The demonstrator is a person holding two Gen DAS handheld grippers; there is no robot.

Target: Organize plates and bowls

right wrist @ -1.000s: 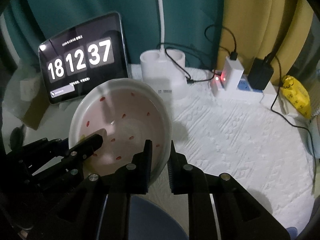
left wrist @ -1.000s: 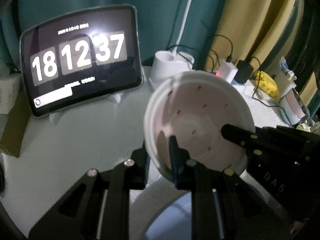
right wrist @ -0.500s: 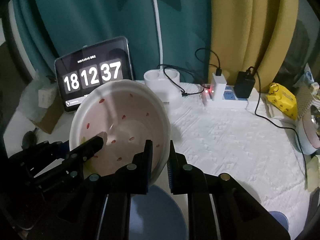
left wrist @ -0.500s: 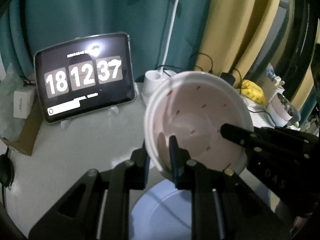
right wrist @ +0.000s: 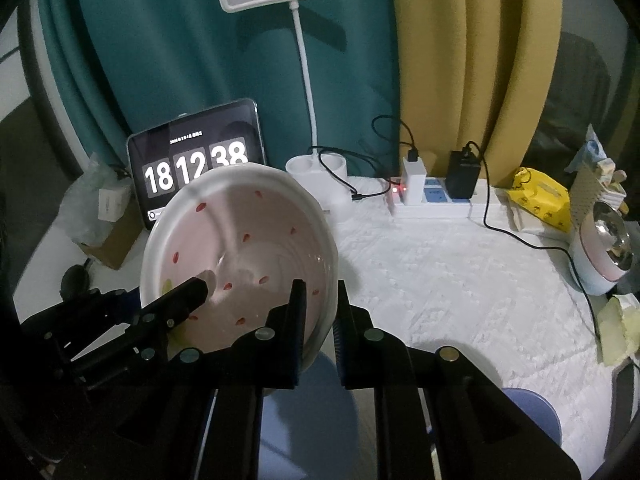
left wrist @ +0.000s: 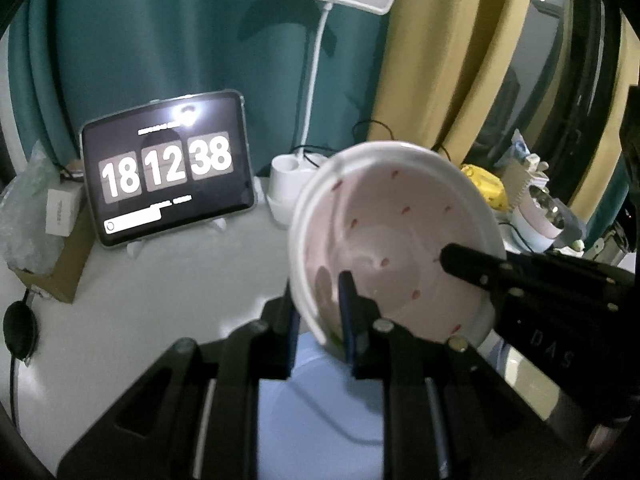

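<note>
A white bowl with a pink inside and red flecks (left wrist: 400, 240) is held in the air between both grippers. My left gripper (left wrist: 320, 304) is shut on its left rim. My right gripper (right wrist: 320, 308) is shut on its right rim; the bowl also shows in the right wrist view (right wrist: 240, 260). Each gripper's fingers reach into the other's view. A pale blue plate (left wrist: 320, 412) lies on the table below the bowl, partly hidden by the fingers. Another blue dish (right wrist: 532, 412) sits at the lower right of the right wrist view.
A tablet showing a clock (left wrist: 168, 172) leans at the back left, beside a cardboard box (left wrist: 52, 248). A white desk lamp (right wrist: 316, 168), a power strip with chargers (right wrist: 432, 196), a yellow packet (right wrist: 540, 200) and a small appliance (right wrist: 604, 252) stand along the back and right.
Both grippers have lifted the bowl higher above the table and drawn back; more of the lamp, curtain and the blue plate below now show. The grip is unchanged.
</note>
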